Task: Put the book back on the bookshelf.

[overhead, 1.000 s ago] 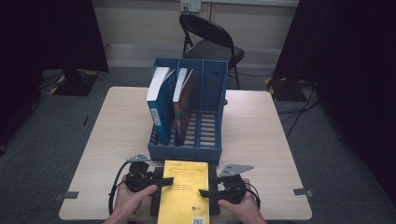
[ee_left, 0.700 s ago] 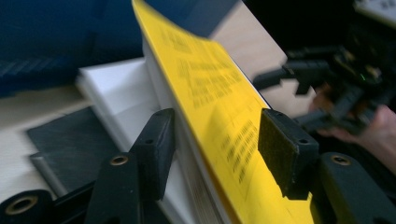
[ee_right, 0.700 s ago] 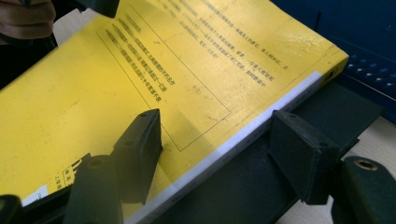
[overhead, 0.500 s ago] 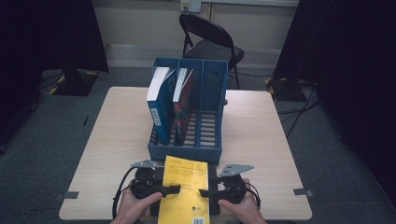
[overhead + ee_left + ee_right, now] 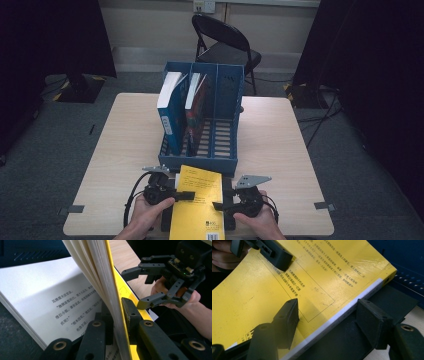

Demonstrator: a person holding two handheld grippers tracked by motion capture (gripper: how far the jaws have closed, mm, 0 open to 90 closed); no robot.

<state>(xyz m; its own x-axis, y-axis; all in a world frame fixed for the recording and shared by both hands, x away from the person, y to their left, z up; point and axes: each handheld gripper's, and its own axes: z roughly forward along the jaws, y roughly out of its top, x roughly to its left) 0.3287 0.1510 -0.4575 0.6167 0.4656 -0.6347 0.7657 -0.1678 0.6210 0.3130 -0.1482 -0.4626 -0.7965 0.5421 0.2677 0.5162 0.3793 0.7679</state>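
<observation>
A yellow paperback (image 5: 197, 210) lies on a black mat (image 5: 227, 220) at the table's front edge. My left gripper (image 5: 187, 195) is at the book's left edge. In the left gripper view its jaws have just been closing, and my left gripper (image 5: 117, 307) pinches the yellow cover and a bundle of pages, lifted off a printed page (image 5: 50, 302). My right gripper (image 5: 217, 205) is at the book's right edge. In the right gripper view my right gripper (image 5: 328, 306) stands open across the spine, one jaw over the yellow cover (image 5: 324, 265) and the other over the mat (image 5: 352, 340).
A blue file holder (image 5: 200, 160) stands mid-table just behind the book. It holds a blue book (image 5: 170, 105) and a red one (image 5: 192, 100) upright in its left slots. A black folding chair (image 5: 225, 45) is beyond the wooden table (image 5: 280, 150).
My left gripper's jaws have closed on the book's left edge, and the cover there has lifted slightly. Both hands stay almost where they were.
</observation>
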